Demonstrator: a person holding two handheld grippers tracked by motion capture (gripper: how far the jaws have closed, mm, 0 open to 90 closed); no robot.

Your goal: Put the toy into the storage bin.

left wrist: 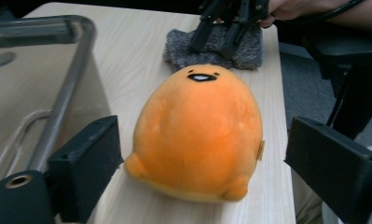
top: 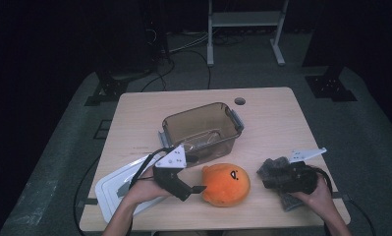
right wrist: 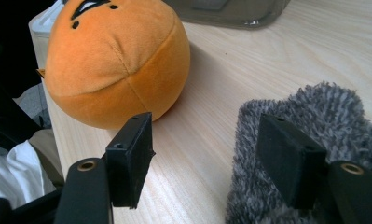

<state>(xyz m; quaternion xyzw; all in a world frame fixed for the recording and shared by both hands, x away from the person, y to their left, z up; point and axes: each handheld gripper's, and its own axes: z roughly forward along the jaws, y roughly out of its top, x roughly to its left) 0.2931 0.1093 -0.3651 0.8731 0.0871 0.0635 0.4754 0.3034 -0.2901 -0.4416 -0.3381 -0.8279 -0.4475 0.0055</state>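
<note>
Near the front edge of the worktop (top: 277, 105), a round orange plush toy (top: 226, 184) with a small black-and-white face is seen lying on its side, soft and seamed. It is flanked by the left gripper (top: 199, 188), whose fingers are held wide apart, touching nothing. Towards the right edge, the right gripper (top: 265, 178) is held with fingers apart over a grey fuzzy cloth (top: 277, 168); farther back stands a clear bin (top: 202, 129).

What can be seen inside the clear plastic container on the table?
The clear plastic container looks empty: through its tinted walls show its base and the table. The left gripper partly hides its near wall.
</note>
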